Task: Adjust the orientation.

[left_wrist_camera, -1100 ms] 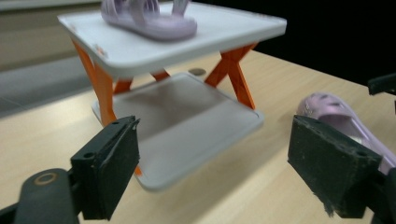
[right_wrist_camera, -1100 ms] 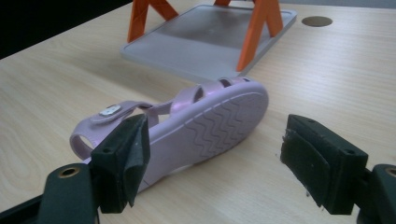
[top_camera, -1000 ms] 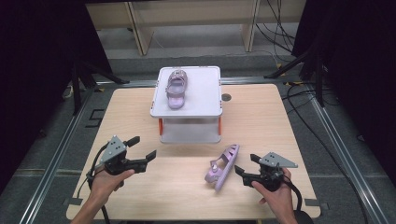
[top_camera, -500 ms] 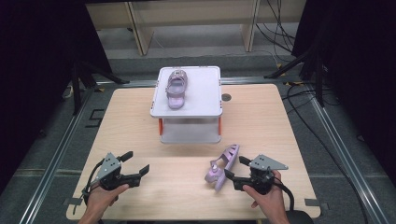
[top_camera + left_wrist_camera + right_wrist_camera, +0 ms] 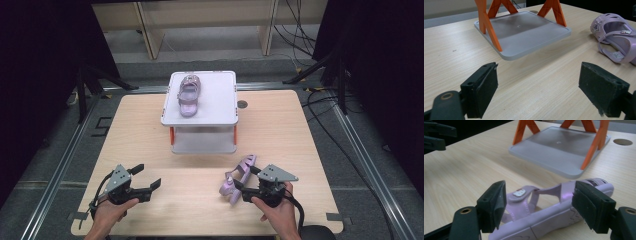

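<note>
Right gripper view, glossy lilac sandal (image 5: 544, 220) (strappy)

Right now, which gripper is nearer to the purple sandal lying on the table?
The right gripper: the sandal lies on its side between its open jaws. The left gripper is across the table, open over bare wood.

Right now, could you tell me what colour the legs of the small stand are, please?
Orange. The stand's legs show best in the left gripper view.
</note>
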`<state>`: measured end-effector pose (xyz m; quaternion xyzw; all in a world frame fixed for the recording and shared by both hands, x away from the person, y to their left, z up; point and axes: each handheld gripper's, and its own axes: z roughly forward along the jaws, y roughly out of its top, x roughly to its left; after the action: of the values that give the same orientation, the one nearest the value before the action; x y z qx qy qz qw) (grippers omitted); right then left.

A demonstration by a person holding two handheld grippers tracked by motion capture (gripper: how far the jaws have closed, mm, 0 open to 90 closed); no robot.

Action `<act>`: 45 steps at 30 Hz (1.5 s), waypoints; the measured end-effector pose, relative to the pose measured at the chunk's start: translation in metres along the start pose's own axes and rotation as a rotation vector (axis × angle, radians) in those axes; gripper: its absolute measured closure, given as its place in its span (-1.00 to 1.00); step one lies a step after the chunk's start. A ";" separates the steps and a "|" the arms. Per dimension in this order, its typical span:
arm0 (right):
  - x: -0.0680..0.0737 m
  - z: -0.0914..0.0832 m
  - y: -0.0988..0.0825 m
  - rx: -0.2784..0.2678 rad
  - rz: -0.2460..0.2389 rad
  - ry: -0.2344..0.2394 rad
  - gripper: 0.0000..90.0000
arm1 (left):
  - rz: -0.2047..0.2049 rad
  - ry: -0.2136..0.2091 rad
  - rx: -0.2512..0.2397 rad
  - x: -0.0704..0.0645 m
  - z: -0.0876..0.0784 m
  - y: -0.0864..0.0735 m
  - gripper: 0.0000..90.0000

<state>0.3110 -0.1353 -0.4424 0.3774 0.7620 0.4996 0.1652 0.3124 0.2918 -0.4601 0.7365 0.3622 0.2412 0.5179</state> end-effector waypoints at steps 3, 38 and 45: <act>-0.003 0.000 -0.002 -0.005 0.022 -0.038 -0.36 | 0.005 -0.011 -0.012 0.001 0.003 -0.001 -0.67; -0.019 -0.006 -0.007 0.135 -0.044 -0.174 0.15 | 0.052 -0.031 0.008 -0.004 -0.001 0.000 -0.67; -0.021 -0.009 -0.009 0.155 -0.028 -0.168 0.17 | 0.052 -0.037 -0.009 -0.003 0.001 0.000 -0.67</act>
<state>0.3152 -0.1583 -0.4489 0.4191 0.7871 0.4032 0.2056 0.3108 0.2888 -0.4606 0.7478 0.3322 0.2427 0.5211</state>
